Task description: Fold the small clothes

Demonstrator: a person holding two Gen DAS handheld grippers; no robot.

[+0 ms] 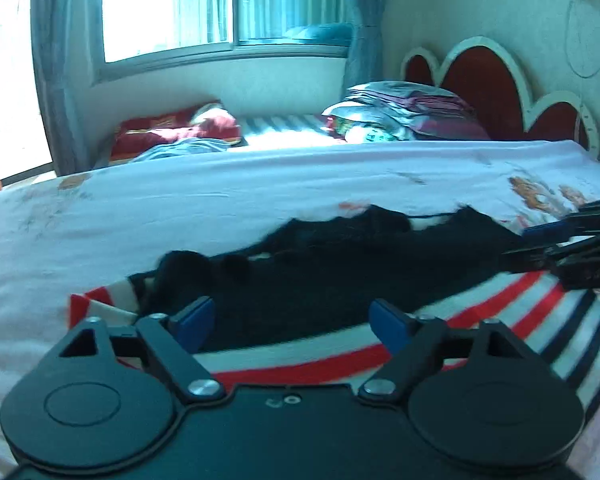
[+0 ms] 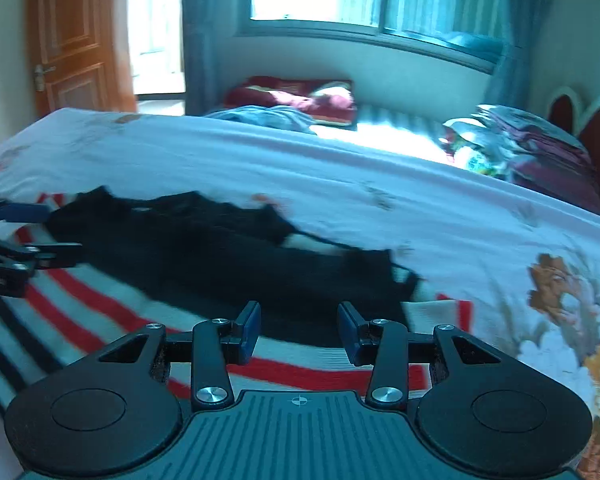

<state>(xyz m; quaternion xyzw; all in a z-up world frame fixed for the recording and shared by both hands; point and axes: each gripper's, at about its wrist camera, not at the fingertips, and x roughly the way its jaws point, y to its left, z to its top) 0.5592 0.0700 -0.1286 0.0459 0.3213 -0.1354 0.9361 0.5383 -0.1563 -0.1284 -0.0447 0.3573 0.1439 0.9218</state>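
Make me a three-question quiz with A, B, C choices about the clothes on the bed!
1. Where does the black garment lie?
A. on the striped cloth
B. on the pillow
C. on the floor

2. Which colours are the stripes of the striped cloth?
A. green and yellow
B. red and dark on white
C. all pink

3. How are the jaws of the right gripper?
A. shut on the black garment
B. open, holding nothing
C. shut on the bedsheet

Answers: 1 A, the garment rests on the stripes. 2 B, red and dark bands show. 3 B, its blue pads stand apart with nothing between.

Matt black cloth garment point(image 1: 340, 276), knitted
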